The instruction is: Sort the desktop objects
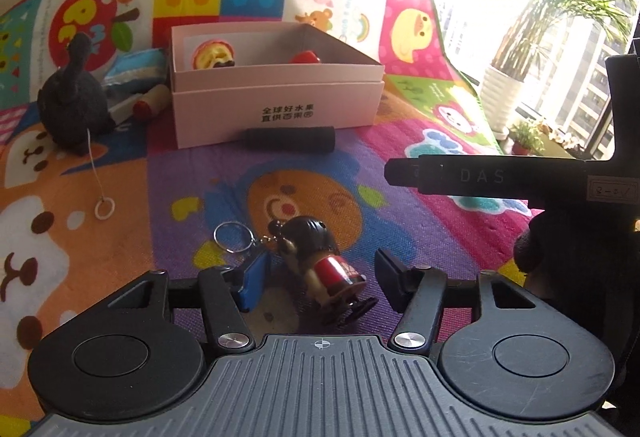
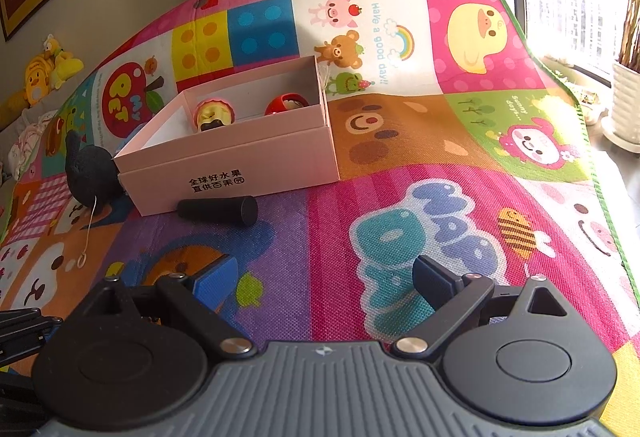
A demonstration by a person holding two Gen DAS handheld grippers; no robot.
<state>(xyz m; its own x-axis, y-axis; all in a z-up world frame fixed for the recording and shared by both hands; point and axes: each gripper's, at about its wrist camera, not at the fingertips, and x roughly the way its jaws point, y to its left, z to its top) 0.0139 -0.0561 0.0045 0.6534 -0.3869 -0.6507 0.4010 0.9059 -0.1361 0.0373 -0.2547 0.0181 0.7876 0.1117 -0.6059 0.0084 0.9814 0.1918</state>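
Keychain doll (image 1: 320, 269) sits low in the left wrist view, right of centre between the fingers of the left tool (image 1: 318, 279), lying on its side on the colourful play mat (image 1: 168, 173). Jaws of that tool stand wide apart, blue pad on one side, dark pad on the other, neither touching the figure as far as I can tell.

Handling call: it looks like a small hard figurine, likely wood or plastic, light and rigid, glossy on the red body so it may slip under the pads. The key ring (image 1: 233, 236) and short chain hang loose off the head end and will dangle and swing. Best hold, I'd judge, is across the red barrel-shaped midsection, where the sides look roughly parallel, not the rounded dark head.

Orientation: its long axis runs diagonally, head toward the upper left of the frame, black base toward the lower right, so it lies skewed to the jaw line and could twist as the pads close.

Over on the other side, the right tool (image 2: 324, 279) hovers over bare mat with its jaws spread and nothing between them. The pink box (image 2: 232, 157) in the middle of that frame already holds two round toys, a probable destination; a black cylinder (image 2: 218, 211) lies just in front of it.
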